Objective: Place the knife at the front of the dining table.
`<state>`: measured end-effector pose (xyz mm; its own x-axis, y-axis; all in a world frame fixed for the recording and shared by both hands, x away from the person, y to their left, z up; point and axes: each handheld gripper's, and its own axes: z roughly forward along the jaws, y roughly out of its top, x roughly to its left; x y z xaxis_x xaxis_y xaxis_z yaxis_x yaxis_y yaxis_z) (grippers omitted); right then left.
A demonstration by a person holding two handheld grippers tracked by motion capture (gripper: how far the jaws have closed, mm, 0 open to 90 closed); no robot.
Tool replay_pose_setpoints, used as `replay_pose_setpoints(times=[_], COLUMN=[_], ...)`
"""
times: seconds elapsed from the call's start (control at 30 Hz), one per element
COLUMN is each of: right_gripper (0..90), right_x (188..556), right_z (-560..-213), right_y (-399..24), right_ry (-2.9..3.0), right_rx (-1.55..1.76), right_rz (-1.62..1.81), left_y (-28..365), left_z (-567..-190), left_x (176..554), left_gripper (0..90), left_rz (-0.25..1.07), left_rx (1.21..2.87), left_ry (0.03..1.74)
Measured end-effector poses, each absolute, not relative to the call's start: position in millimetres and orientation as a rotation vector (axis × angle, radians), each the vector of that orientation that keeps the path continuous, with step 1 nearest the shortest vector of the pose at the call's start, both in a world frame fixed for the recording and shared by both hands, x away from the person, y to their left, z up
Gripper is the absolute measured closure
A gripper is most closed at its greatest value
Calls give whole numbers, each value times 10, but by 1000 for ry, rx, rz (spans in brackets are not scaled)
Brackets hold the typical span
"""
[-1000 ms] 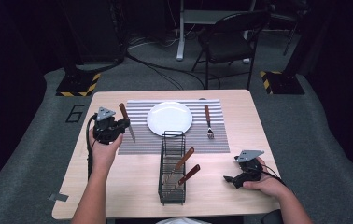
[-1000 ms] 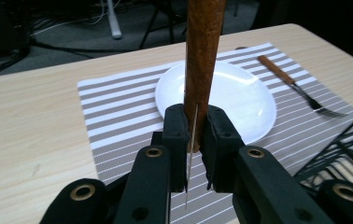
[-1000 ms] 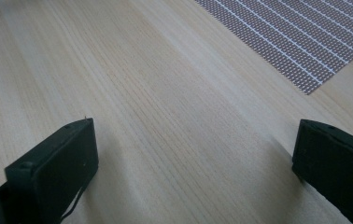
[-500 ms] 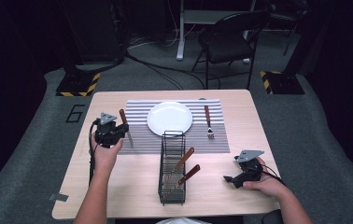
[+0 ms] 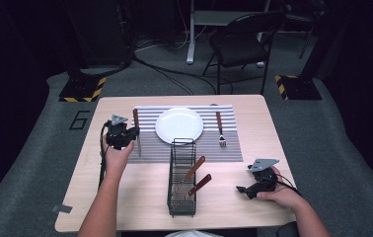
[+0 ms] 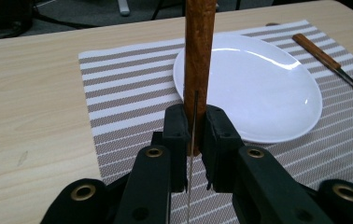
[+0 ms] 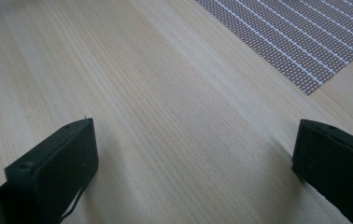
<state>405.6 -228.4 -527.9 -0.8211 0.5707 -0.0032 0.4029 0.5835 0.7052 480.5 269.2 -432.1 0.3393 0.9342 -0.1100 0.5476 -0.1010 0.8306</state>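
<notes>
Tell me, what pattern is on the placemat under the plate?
Grey and white stripes on the placemat, clearest in the left gripper view.

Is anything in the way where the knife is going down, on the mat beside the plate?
Nothing visible is. The left gripper holds the knife over a bare strip of mat left of the plate. The fork lies on the plate's other side, and the rack sits nearer the person.

White plate [image 5: 179, 125], grey-and-white striped placemat [image 5: 224, 148], brown-handled knife [image 6: 200, 56], brown-handled fork [image 5: 219, 127], black wire basket [image 5: 182, 207], pale wood worktop [image 5: 105, 202], black left hand-held gripper [image 6: 194, 140]
</notes>
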Motion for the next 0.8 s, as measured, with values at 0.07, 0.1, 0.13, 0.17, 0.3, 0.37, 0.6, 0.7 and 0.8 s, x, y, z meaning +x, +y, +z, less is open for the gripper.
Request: replay_pose_setpoints(times=[0.07,0.1,0.13,0.17,0.3,0.37,0.6,0.7,0.8], right_gripper=[0,0,0,0,0,0,0,0,0], right_x=[4056,4056,4057,4057,4057,4057,4058,4057,4057], right_z=[-5280,-5280,-5280,-5280,-5280,-5280,-5281,-5280,-5280], right_y=[-2284,-2284,-2284,-2285,-2284,-2284,-2285,-2284,-2284], right_ry=[2585,2585,2585,2585,2585,2585,2585,2585,2585], right_rx=[807,807,806,806,806,806,801,806,807], right_rz=[1065,1065,1065,1066,1066,1066,1066,1065,1065], left_y=[2699,2703,2709,2713,2690,2672,2717,2734,2747], left_z=[-4335,-4350,-4363,-4366,-4391,-4416,-4572,-4605,-4682], left_x=[4828,4851,4876,4902,5014,5063,5207,5234,5295], left_gripper=[805,805,805,806,805,805,805,805,805], left_rz=[580,573,567,559,538,534,485,478,455], left_rx=[1759,1749,1745,1750,1765,1763,1681,1666,1626], left_ry=[1326,1332,1335,1344,1362,1368,1419,1431,1459])
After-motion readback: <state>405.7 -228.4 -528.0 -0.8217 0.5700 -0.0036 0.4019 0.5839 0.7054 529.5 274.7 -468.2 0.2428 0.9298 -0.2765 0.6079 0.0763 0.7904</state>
